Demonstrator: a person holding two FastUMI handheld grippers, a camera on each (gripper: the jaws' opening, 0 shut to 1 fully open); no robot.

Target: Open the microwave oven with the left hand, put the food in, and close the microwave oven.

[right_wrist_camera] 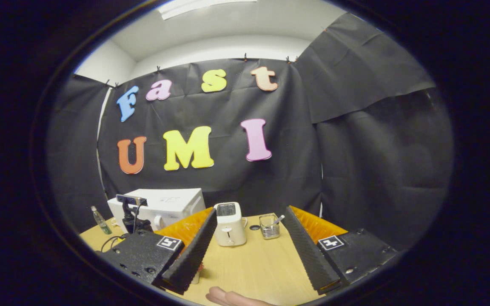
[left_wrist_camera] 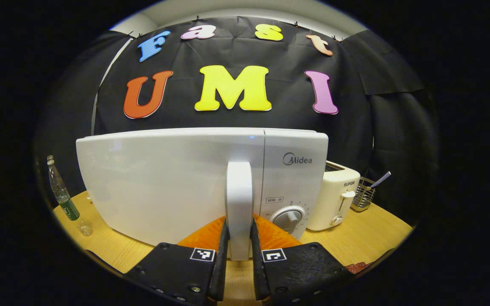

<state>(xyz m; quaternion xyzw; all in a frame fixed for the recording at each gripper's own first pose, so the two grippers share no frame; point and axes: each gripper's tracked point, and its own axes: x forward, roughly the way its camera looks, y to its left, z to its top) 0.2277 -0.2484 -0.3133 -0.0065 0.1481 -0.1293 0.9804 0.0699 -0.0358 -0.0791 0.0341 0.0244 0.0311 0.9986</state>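
Each gripper (left_wrist_camera: 240, 255) (right_wrist_camera: 247, 250) body is screw-studded, with a square black-and-white marker per side

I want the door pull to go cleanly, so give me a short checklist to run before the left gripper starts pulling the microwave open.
1. Left gripper closed on the door handle, a finger on each side: ok.
2. Microwave door still closed, flush with the control panel: ok.
3. Swing path in front of the door: the bottle stands at the left of the table, off to the side; likely ok.
4. Toaster beside the microwave, on the side away from the door: ok.
5. Right gripper open and holding nothing, well back from the microwave: ok.
6. Food ready to load: cannot tell.
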